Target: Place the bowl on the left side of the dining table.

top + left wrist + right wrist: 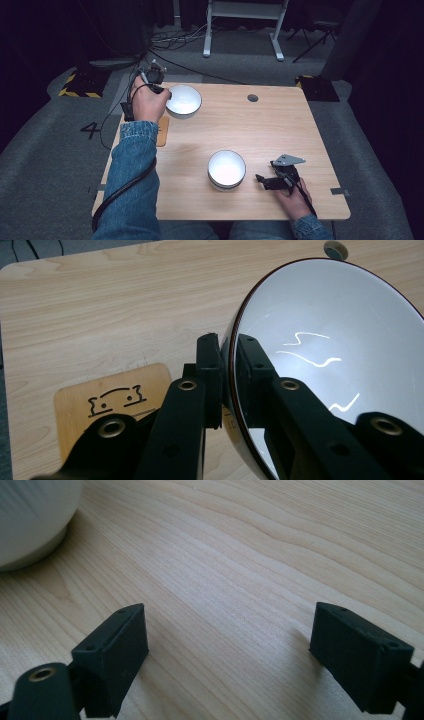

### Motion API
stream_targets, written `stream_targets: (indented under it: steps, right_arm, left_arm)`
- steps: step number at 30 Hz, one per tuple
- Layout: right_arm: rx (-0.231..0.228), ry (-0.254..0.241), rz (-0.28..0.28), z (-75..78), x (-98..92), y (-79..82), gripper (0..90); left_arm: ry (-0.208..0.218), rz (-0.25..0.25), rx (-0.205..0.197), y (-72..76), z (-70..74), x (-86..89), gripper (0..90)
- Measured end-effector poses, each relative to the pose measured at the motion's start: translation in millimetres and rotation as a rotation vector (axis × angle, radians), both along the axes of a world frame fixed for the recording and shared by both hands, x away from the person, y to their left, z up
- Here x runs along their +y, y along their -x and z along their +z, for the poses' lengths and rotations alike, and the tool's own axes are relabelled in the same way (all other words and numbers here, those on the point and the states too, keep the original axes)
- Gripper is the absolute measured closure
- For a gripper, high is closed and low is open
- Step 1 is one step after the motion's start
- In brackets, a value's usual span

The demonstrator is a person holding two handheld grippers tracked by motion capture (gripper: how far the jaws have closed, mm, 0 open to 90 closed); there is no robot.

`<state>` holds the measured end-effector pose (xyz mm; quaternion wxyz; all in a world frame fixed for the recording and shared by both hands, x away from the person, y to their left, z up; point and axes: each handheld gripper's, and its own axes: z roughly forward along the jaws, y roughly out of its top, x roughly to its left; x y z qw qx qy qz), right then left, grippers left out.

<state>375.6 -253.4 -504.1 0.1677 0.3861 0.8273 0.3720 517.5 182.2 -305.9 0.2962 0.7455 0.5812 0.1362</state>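
Two white bowls are on the wooden table (280, 130). The far bowl (183, 100) sits near the table's back left; my left gripper (164, 91) is shut on its rim. In the left gripper view the rim of that bowl (330, 350) runs between the two black jaws, one jaw inside and one outside, and my left gripper (229, 375) clamps it. The near bowl (226, 169) stands at the front middle. My right gripper (261, 181) rests low on the table just right of it, open. In the right gripper view my right gripper (230, 640) has bare wood between its jaws, and the near bowl (30, 520) is at upper left.
A small wooden coaster (163, 131) with a drawn face lies at the table's left edge, seen as the coaster (107, 400) under my left gripper. A round cable hole (252, 98) is at the back of the table. Desk legs and cables stand on the floor beyond.
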Motion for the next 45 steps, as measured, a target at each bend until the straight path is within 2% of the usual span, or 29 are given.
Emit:
stream_targets:
  steps: [7,11,14,15,16,19,21,23,27,34,36,40,45]
  right_arm:
    - [-0.008,0.014,0.011,-0.3,-0.8,-0.9,15.5]
    - [-0.008,0.014,0.01,-0.3,-0.7,-1.0,15.6]
    - [-0.009,0.014,0.01,-0.3,-0.8,-1.0,15.6]
    - [-0.012,0.015,0.012,-0.4,-0.9,-1.2,15.6]
    - [-0.014,0.014,0.015,-0.5,-0.9,-1.4,15.6]
    - [-0.014,0.015,0.015,-0.5,-1.0,-1.5,15.6]
    - [-0.012,0.017,0.017,-0.3,-1.1,-1.5,15.6]
    - [-0.012,0.017,0.016,-0.2,-1.1,-1.5,15.6]
    - [-0.012,0.018,0.016,-0.2,-1.1,-1.5,15.6]
    - [-0.014,0.014,0.015,-0.5,-1.0,-1.5,15.6]
    - [-0.014,0.014,0.015,-0.5,-0.9,-1.5,15.6]
    - [-0.014,0.015,0.015,-0.5,-1.0,-1.5,15.6]
    - [-0.014,0.014,0.015,-0.5,-0.9,-1.5,15.6]
  left_arm:
    - [-0.012,0.058,0.03,-13.4,-5.4,17.1,82.1]
    - [-0.01,0.08,0.032,-18.1,-6.5,26.1,82.2]
    - [0.014,0.094,0.029,-21.5,-8.6,30.7,82.2]
    - [0.035,0.118,0.034,-23.5,-11.0,31.8,82.2]
    - [0.033,0.114,0.048,-25.1,-12.0,34.5,82.2]
    - [0.016,0.141,0.051,-28.3,-13.9,37.8,82.1]
    - [0.025,0.165,0.044,-30.6,-15.5,40.4,82.2]
    - [0.046,0.171,0.043,-31.9,-17.4,44.6,82.2]
    - [0.056,0.192,0.049,-33.5,-22.4,52.7,82.2]
    - [0.078,0.24,0.07,-33.8,-38.5,66.9,82.2]
    - [0.063,0.249,0.073,-33.6,-45.0,69.8,82.2]
    - [0.102,0.267,0.085,-33.5,-58.3,75.0,82.2]
    - [0.095,0.288,0.099,-33.7,-71.5,80.7,82.1]
